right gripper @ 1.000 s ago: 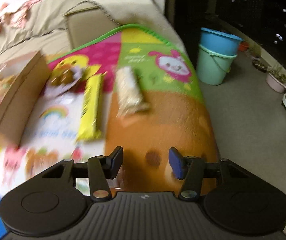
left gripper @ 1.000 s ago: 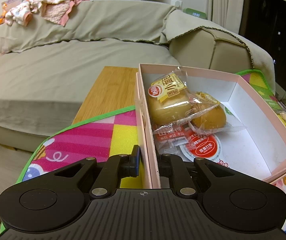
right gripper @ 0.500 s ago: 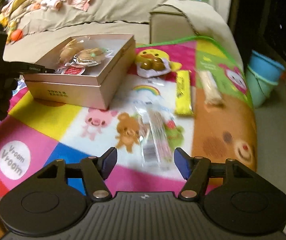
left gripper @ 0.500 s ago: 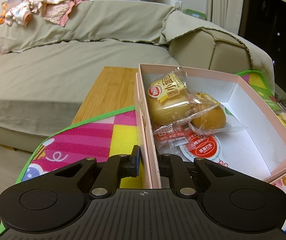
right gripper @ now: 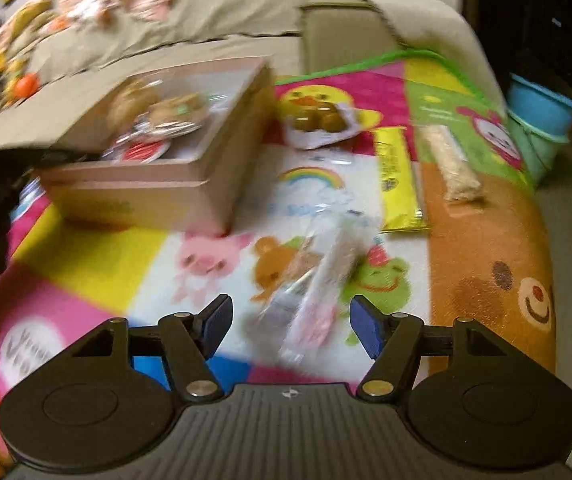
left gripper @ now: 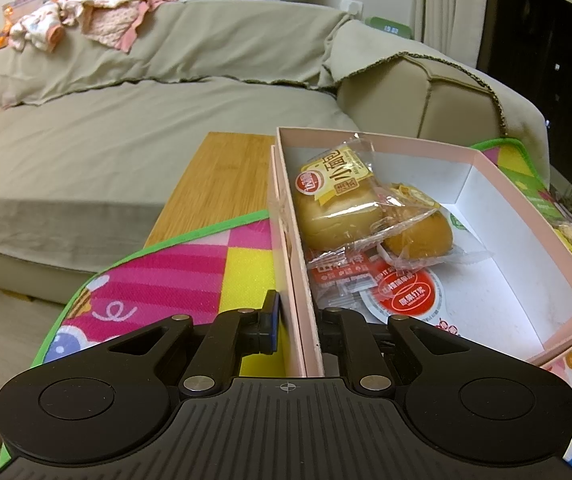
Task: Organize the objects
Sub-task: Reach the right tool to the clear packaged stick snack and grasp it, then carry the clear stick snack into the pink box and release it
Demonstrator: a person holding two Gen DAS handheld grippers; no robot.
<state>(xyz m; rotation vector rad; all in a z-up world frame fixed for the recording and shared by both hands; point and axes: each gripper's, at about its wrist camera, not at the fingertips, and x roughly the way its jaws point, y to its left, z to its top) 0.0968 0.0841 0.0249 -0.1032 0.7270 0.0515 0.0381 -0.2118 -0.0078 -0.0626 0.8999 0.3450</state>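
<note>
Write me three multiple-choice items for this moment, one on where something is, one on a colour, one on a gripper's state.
1. Where are the wrapped buns?
A. inside the pink box
B. on the sofa
C. in the blue bucket

2. What colour is the long snack bar on the play mat?
A. purple
B. yellow
C. black

3. What is the right gripper doing?
A. clamped on the box
B. holding a bun
C. open, holding nothing

Answers:
1 A, since the buns lie within the walls of the pink box.
2 B, since its wrapper is bright yellow.
3 C, since its fingers stand wide apart over a clear packet, while the left gripper pinches the box wall.
</note>
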